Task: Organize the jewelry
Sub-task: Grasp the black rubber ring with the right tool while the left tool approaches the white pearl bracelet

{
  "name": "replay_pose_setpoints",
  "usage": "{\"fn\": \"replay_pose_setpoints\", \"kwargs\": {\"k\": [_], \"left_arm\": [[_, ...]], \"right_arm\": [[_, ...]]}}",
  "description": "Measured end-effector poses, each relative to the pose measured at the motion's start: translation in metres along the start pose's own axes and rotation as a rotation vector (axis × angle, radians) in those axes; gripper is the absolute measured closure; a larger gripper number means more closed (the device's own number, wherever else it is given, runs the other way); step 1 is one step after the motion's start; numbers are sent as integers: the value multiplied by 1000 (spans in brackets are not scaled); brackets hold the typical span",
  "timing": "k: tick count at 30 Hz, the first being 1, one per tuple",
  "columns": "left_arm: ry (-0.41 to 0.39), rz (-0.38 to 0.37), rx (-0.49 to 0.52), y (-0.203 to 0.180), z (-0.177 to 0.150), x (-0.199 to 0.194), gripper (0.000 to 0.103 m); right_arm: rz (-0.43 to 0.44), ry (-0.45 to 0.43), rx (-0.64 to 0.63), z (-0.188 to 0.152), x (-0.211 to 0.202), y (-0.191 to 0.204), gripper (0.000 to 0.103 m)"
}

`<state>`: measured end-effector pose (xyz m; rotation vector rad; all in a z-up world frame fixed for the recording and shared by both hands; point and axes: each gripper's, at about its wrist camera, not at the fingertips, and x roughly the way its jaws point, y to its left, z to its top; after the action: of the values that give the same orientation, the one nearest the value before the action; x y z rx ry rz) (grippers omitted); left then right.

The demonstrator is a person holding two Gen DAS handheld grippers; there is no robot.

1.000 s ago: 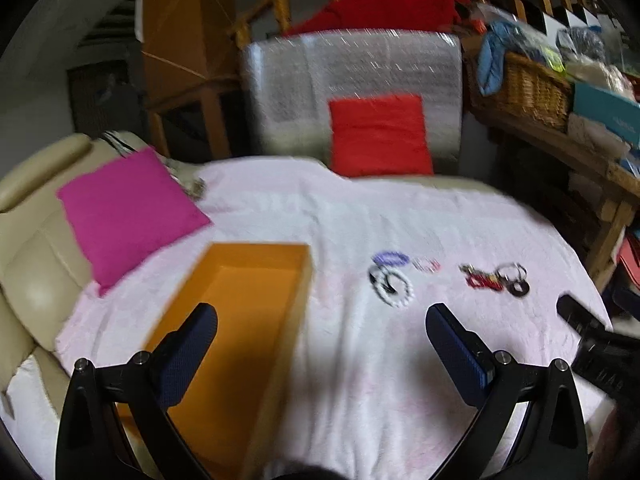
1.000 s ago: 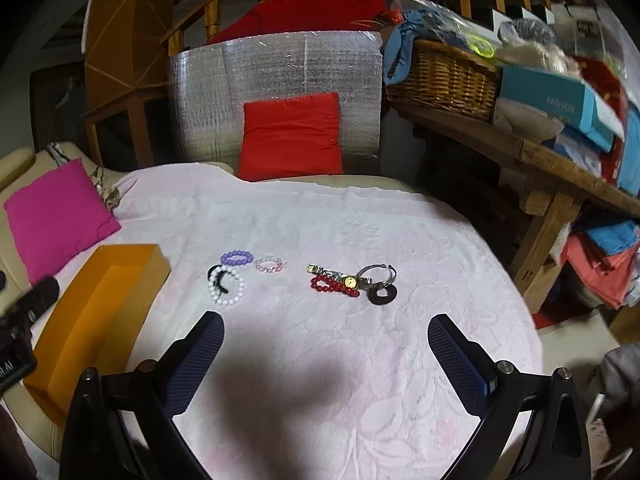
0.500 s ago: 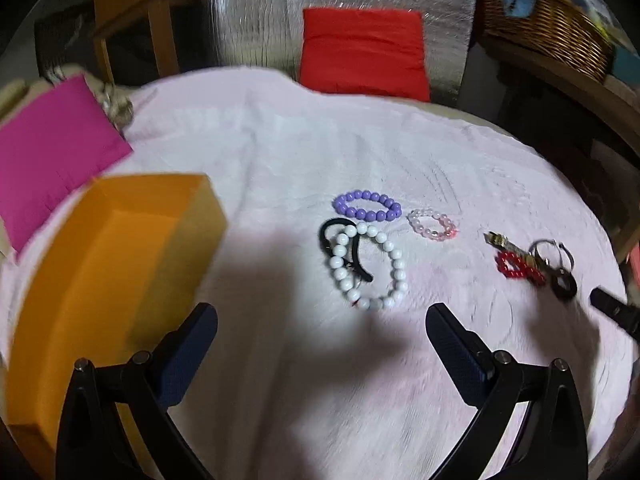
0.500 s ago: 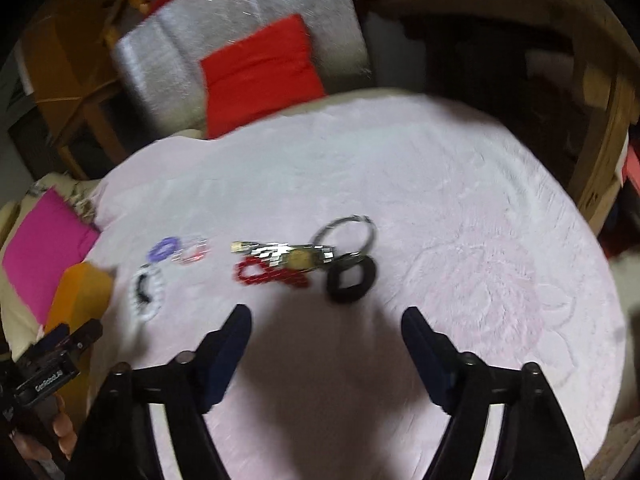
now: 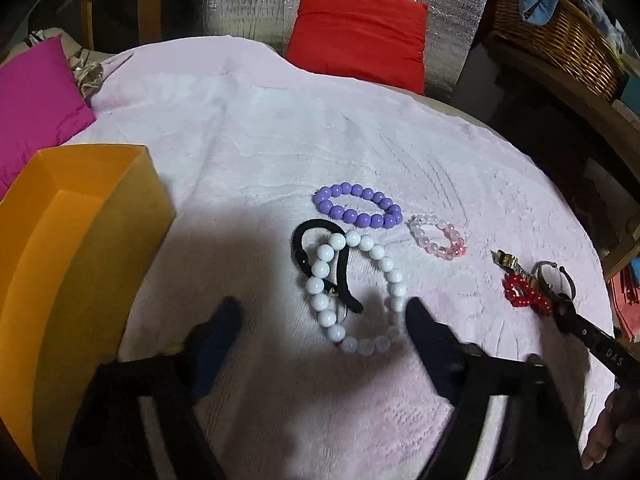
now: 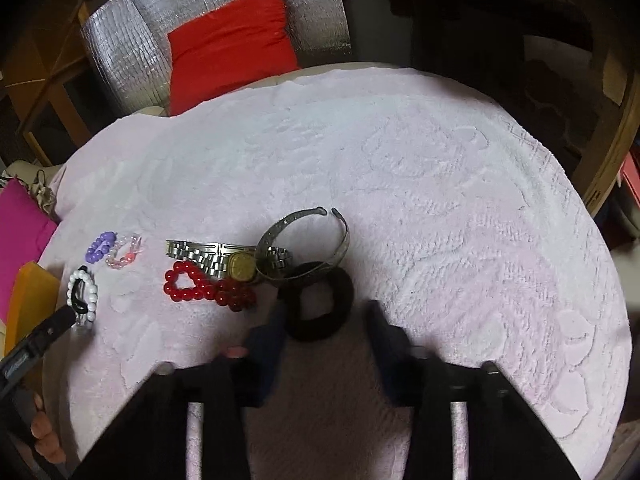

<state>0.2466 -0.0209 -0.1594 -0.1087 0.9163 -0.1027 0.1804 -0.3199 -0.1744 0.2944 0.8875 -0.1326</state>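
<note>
Two hand-held claws are reaching low over a tabletop draped in pale pink cloth (image 5: 280, 128). The left claw (image 5: 320, 320), fingers spread wide and empty, is straddling a white bead bracelet (image 5: 356, 292) tangled with a black hair tie (image 5: 316, 256); pinching one bead strand alone would likely avoid dragging the tie. The right claw (image 6: 326, 320), also wide and empty, is framing a black scrunchie (image 6: 320, 304) touching a metal cuff (image 6: 308, 244). An orange box (image 5: 76, 248) is waiting at left.
</note>
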Motion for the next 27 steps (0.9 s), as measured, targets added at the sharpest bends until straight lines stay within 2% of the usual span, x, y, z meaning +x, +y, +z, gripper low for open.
{"fn": "replay_pose_setpoints", "kwargs": {"k": [1,3,5,7,9,12,20,25,26,27], "left_arm": [[3,6,7,0,1,2,31],[12,8,16,1,1,6,46],[12,-3,12,4,0,3,52],[1,-37,0,11,1,-2,66],[-3,-74,-9,16,1,-6,84],[8,-97,-2,17,-1,-7,93],[-39,-142,31,18,-6,-28,94],[-38,-99,46,22,-7,-27,93],[-37,-86,42,23,-6,-25,85],[-34,-81,38,23,-5,-22,66]], "right_arm": [[3,-4,3,0,-1,-1,77],[11,-9,6,-1,-3,-1,82],[22,-12,11,-1,-6,-3,85],[37,-12,20,-3,-10,-4,86],[62,-8,29,-5,-13,-4,87],[88,-10,28,-6,-18,-2,87],[171,-28,26,-13,-42,1,87],[202,-38,34,-16,-52,-3,87],[201,-40,37,-17,-53,-4,87],[199,-37,41,-17,-53,-6,87]]}}
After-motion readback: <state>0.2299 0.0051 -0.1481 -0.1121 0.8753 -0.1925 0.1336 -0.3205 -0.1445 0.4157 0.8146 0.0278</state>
